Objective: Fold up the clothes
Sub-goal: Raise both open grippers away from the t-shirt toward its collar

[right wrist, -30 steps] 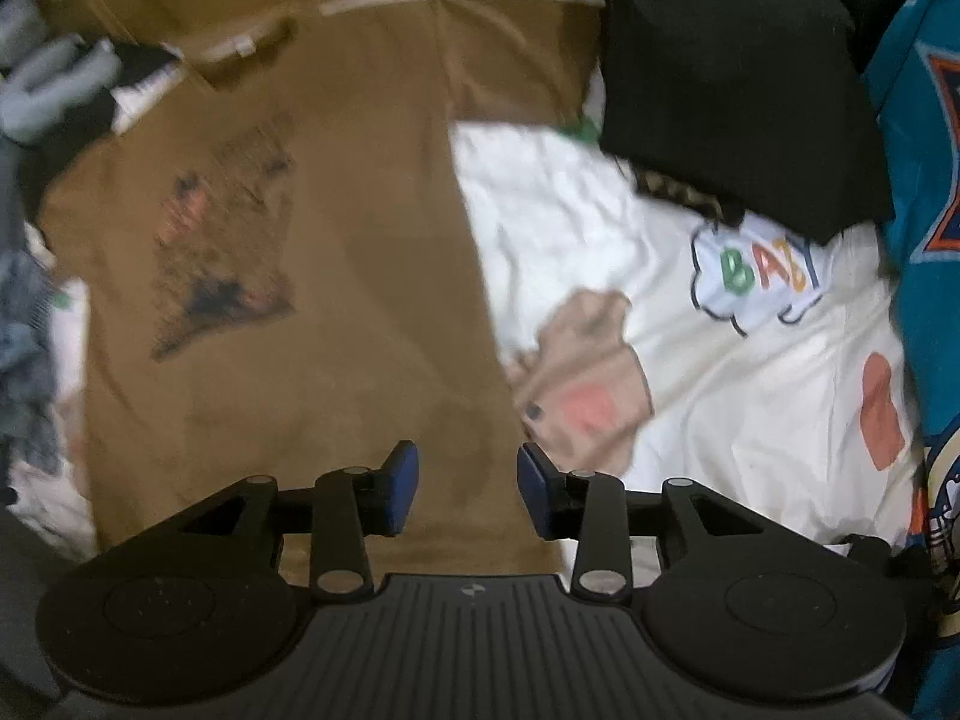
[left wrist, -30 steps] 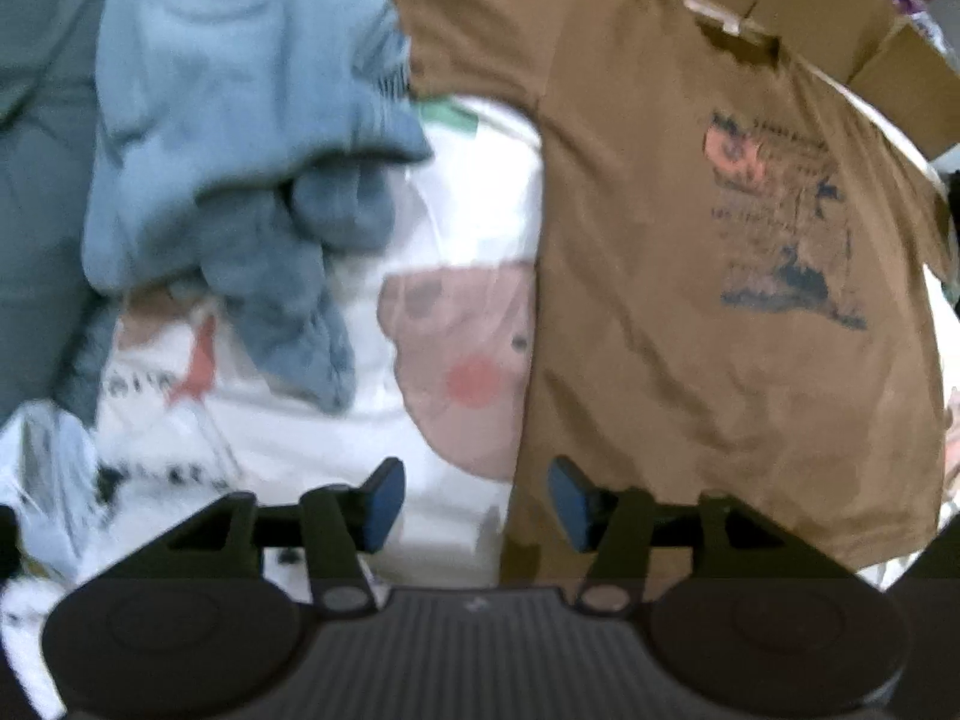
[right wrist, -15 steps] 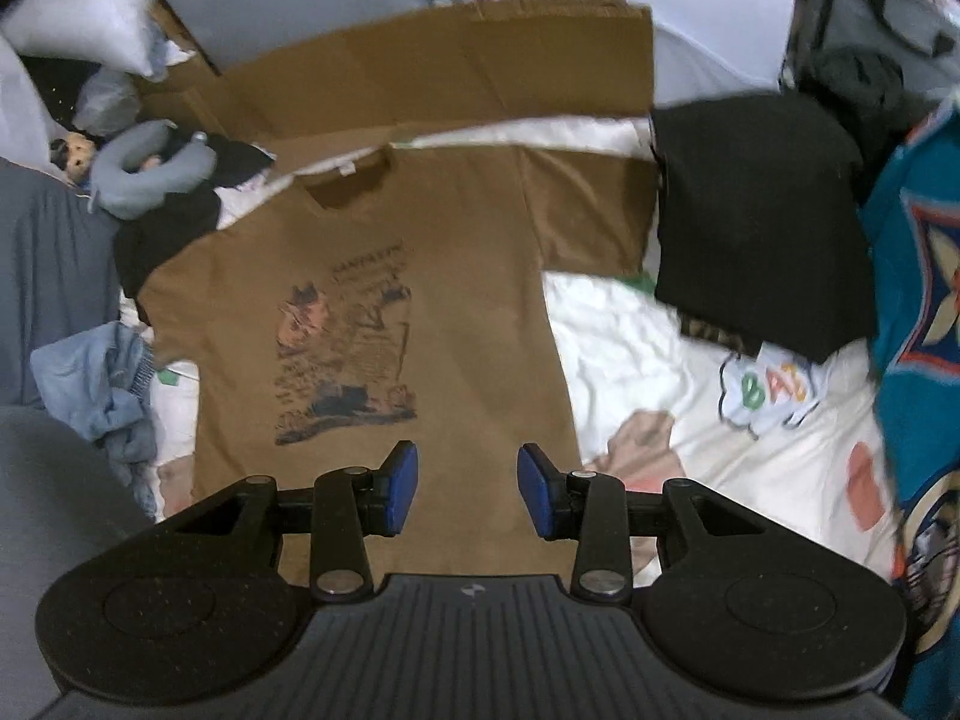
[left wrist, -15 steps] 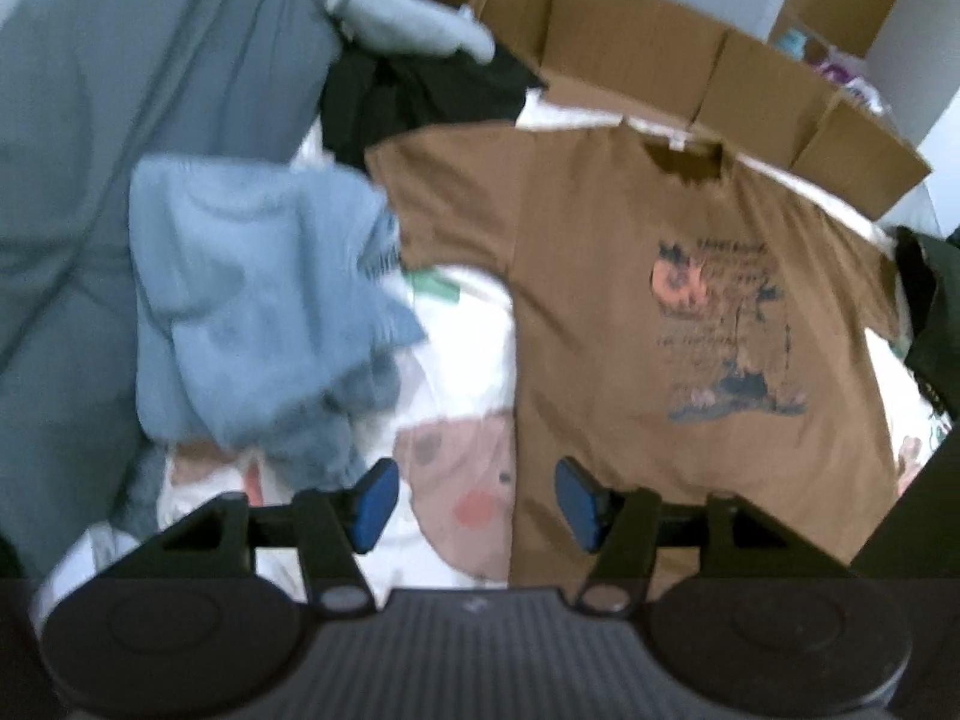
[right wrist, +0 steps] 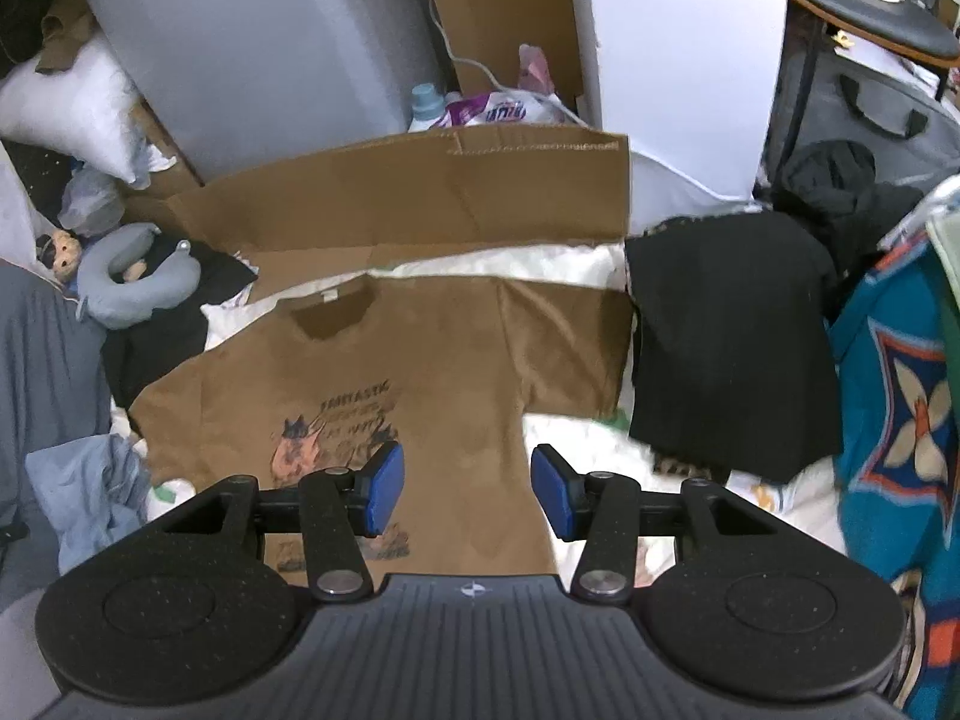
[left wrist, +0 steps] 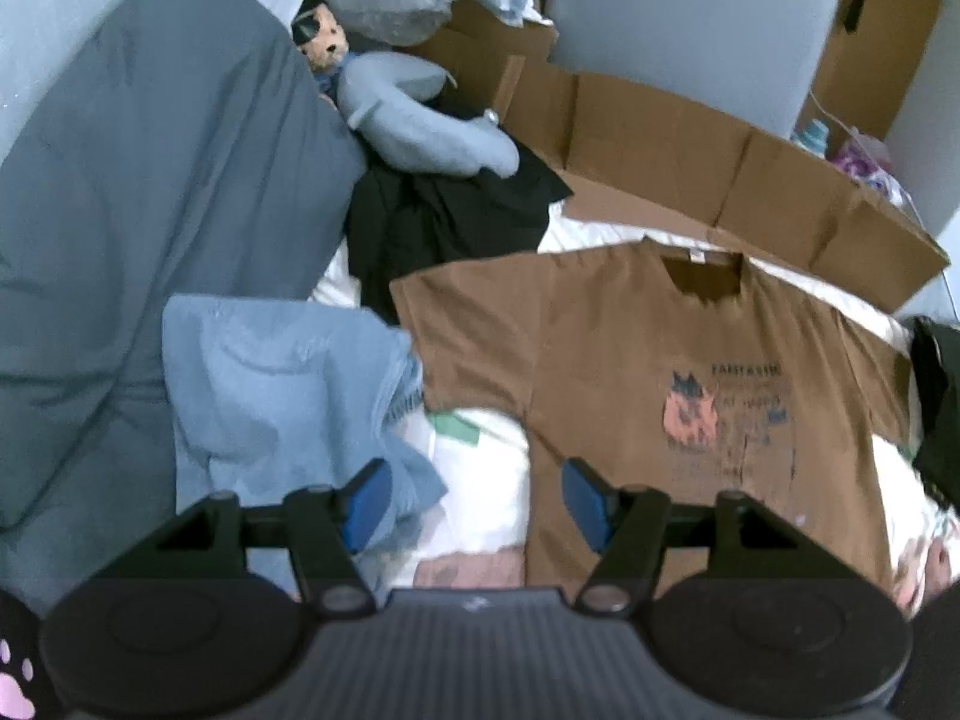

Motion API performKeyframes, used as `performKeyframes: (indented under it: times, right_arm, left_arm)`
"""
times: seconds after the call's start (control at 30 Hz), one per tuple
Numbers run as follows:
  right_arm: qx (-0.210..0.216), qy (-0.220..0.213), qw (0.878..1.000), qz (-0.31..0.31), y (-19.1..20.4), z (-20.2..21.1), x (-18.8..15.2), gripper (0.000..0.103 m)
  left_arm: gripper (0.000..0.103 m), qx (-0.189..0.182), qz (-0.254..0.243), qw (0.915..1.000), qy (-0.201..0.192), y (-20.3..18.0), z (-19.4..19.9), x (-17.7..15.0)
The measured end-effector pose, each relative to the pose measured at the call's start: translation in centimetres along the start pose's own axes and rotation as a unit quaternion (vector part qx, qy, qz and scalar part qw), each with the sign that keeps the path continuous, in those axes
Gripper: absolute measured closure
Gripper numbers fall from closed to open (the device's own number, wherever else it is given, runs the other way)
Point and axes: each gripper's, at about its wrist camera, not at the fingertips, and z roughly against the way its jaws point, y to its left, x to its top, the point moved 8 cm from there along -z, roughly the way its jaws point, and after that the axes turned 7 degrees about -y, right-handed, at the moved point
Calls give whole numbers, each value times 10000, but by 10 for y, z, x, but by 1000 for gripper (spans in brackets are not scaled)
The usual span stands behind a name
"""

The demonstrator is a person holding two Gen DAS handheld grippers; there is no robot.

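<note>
Left wrist view: the left gripper (left wrist: 474, 495) stands open and empty; the brown T-shirt (left wrist: 630, 372) lies flat at two o'clock. Right wrist view: the right gripper (right wrist: 467, 489), its jaws opening, holds nothing; the brown T-shirt (right wrist: 420, 354) spreads at twelve o'clock.

A bed covered by a white cartoon-printed sheet (left wrist: 480, 480) carries a brown short-sleeved T-shirt (right wrist: 420, 372) spread flat, print up. A crumpled light-blue garment (left wrist: 282, 396) lies beside its one sleeve, a folded black garment (right wrist: 726, 360) beside the other. Flattened brown cardboard (right wrist: 420, 204) lines the far edge.
</note>
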Motion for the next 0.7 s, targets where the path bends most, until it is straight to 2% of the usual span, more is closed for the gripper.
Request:
performKeyframes:
  times: [0.13, 0.37, 0.53, 0.57, 0.63, 0.7]
  right_arm:
    - [32, -14, 10000, -71, -11, -21, 15, 49]
    - [-129, 48, 9997, -187, -48, -80, 34, 53]
    - [161, -97, 9998, -49, -57, -125, 52, 53]
    - [292, -122, 9995, -56, -56, -135, 55, 53]
    - [274, -207, 9994, -67, -57, -160, 58, 54]
    - [250, -271, 9993, -49, -57, -187, 58, 55]
  left_arm:
    - [37, 79, -166, 9998, -52, -15, -16, 20]
    - [37, 103, -246, 9995, -143, -44, -68, 52]
    - [40, 118, -290, 9993, -198, -61, -117, 69]
    - [41, 135, -279, 9993, -204, -64, -128, 72]
    - [52, 147, -276, 9992, -262, -70, -151, 78]
    - [58, 187, -286, 9990, -288, -75, -176, 83]
